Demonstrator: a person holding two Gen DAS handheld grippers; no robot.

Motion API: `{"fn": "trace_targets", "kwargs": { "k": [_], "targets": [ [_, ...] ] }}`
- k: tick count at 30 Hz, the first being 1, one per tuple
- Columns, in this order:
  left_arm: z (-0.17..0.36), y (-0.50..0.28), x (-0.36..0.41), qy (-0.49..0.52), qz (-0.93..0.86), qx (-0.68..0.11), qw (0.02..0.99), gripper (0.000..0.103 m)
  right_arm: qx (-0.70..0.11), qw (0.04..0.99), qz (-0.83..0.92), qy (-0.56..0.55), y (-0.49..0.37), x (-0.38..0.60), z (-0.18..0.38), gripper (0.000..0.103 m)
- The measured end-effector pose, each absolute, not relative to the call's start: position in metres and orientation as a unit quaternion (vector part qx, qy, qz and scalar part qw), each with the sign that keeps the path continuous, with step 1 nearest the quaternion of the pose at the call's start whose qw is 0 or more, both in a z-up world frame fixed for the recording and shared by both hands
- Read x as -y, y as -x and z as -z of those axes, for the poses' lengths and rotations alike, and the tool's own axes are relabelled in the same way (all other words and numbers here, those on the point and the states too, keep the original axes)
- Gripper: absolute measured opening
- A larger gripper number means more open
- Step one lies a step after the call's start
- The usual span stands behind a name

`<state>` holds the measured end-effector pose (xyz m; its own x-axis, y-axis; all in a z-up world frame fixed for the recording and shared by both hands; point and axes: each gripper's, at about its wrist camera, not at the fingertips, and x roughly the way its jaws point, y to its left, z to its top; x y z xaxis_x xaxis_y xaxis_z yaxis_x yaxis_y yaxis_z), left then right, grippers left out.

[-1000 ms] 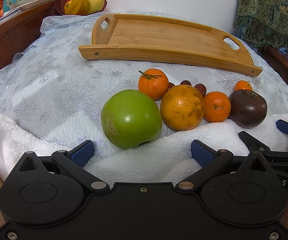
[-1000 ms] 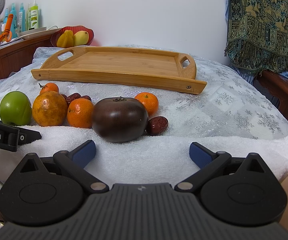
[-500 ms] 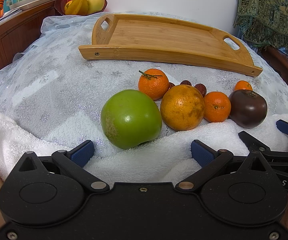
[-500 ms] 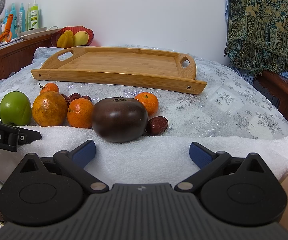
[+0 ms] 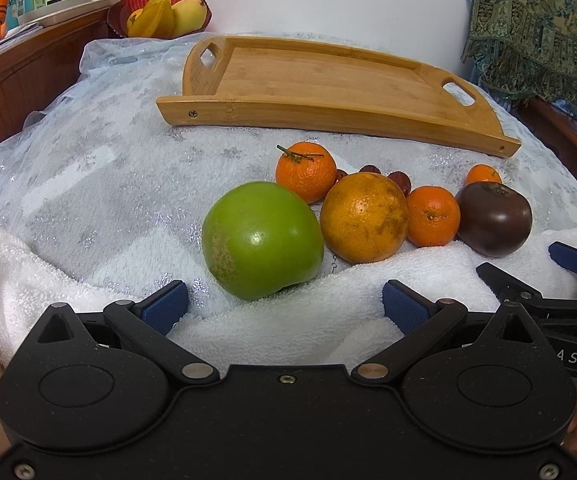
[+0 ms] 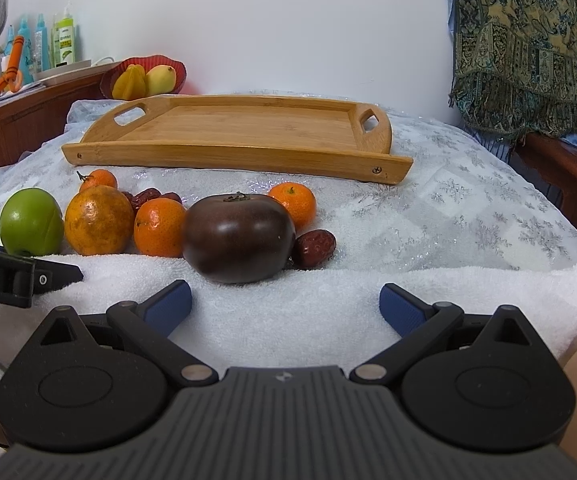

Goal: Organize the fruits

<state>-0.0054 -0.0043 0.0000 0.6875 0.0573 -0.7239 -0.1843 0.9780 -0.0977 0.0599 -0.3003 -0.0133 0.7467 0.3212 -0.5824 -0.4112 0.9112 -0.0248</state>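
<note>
A row of fruit lies on the cloth-covered table: a green apple point(image 5: 262, 240) point(image 6: 31, 222), a large orange point(image 5: 363, 217) point(image 6: 98, 220), small tangerines point(image 5: 432, 216) point(image 6: 159, 227), a dark tomato point(image 5: 493, 219) point(image 6: 238, 238) and red dates point(image 6: 314, 243). An empty wooden tray point(image 5: 328, 80) point(image 6: 240, 128) stands behind them. My left gripper point(image 5: 284, 308) is open and empty just short of the apple. My right gripper point(image 6: 284, 304) is open and empty just short of the tomato.
A white towel point(image 5: 288, 328) point(image 6: 328, 304) lies along the near table edge under both grippers. A red bowl of yellow fruit point(image 5: 160, 12) sits on a wooden cabinet point(image 5: 20, 68) at far left. A patterned cloth point(image 6: 528, 40) hangs at right.
</note>
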Motion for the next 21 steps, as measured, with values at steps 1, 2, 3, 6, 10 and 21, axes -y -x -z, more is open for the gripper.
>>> {"fn": "trace_targets", "kwargs": {
  "k": [1,2,3,6,10,21],
  "targets": [
    [0.000,0.006,0.004,0.081,-0.066,-0.388,0.916,0.103,-0.296,0.931,-0.197,0.077,-0.060,0.300,0.013,0.103],
    [0.000,0.006,0.004,0.081,-0.066,-0.386,0.917,0.103,-0.296,0.931,-0.198,0.080,-0.061,0.300,0.013,0.103],
    [-0.001,0.007,0.004,0.081,-0.065,-0.386,0.917,0.103,-0.295,0.931,-0.199,0.082,-0.061,0.299,0.012,0.103],
    [-0.006,0.009,0.001,0.093,-0.070,-0.380,0.918,0.103,-0.287,0.934,-0.196,0.079,-0.058,0.300,0.007,0.103],
    [-0.018,0.018,0.002,0.080,-0.091,-0.342,0.932,0.093,-0.239,0.943,-0.219,0.079,-0.047,0.300,-0.001,0.100],
    [-0.022,0.024,0.002,0.060,-0.087,-0.310,0.945,0.065,-0.223,0.943,-0.235,0.072,-0.053,0.290,-0.007,0.079]
  ]
}}
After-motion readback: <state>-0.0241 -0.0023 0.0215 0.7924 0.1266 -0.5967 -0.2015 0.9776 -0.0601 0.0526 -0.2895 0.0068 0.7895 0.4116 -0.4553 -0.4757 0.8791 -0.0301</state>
